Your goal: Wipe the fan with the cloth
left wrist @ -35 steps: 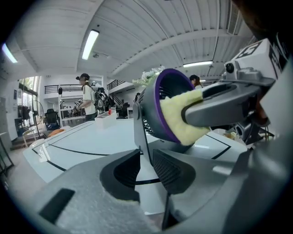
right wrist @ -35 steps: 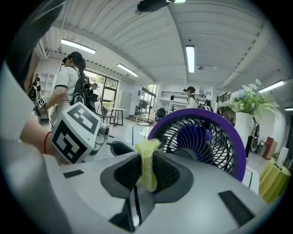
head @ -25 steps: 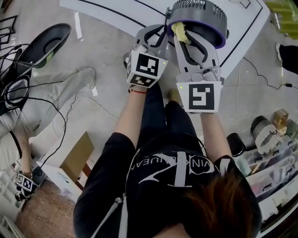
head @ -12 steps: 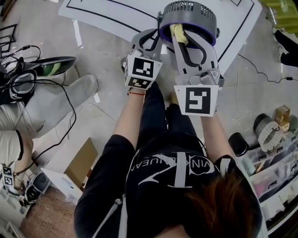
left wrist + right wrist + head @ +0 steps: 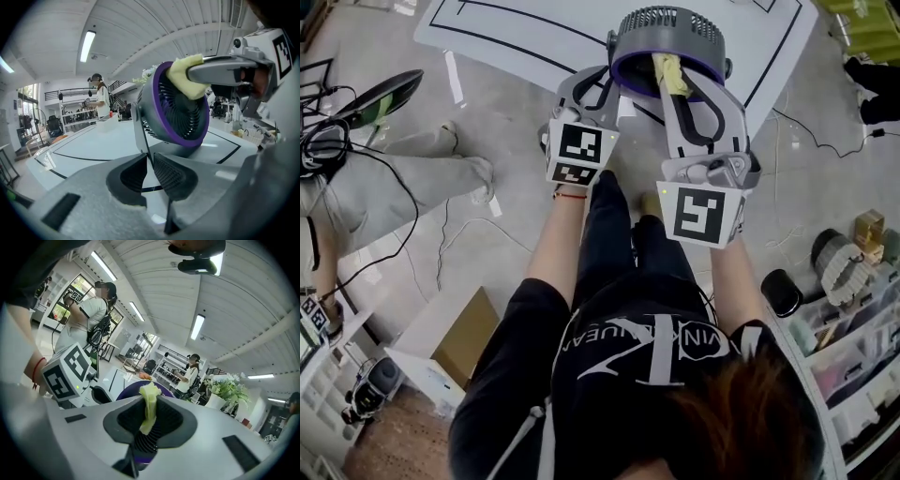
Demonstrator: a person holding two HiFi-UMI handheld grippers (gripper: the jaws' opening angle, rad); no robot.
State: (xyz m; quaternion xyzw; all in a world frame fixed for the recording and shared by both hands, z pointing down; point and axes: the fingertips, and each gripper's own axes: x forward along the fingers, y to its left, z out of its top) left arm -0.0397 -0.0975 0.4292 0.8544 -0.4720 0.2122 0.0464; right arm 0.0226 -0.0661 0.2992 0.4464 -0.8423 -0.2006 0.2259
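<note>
A grey fan (image 5: 666, 37) with a purple front ring stands on the white table (image 5: 534, 37). My left gripper (image 5: 602, 82) is shut on the fan's stand. In the left gripper view the thin grey stand (image 5: 139, 123) runs up from between the pads of my left gripper (image 5: 151, 157). My right gripper (image 5: 670, 75) is shut on a yellow cloth (image 5: 667, 70) and holds it against the purple ring (image 5: 161, 91). The cloth (image 5: 149, 404) sticks up between the right gripper (image 5: 149, 401) jaws, with the ring (image 5: 129, 392) behind it. The cloth (image 5: 185, 77) covers the ring's upper edge.
The table bears black lines. A bystander's legs (image 5: 394, 192) and cables (image 5: 337, 141) are on the floor at left. A cardboard box (image 5: 461, 336) lies near my left side. Shelves with bins and tape rolls (image 5: 848, 272) stand at right. Another person (image 5: 99, 96) stands beyond the table.
The right gripper has moved the cloth along the purple ring, from its left part toward the middle, and rolled a little. The left gripper has kept its hold on the stand. The bystander at left has shifted.
</note>
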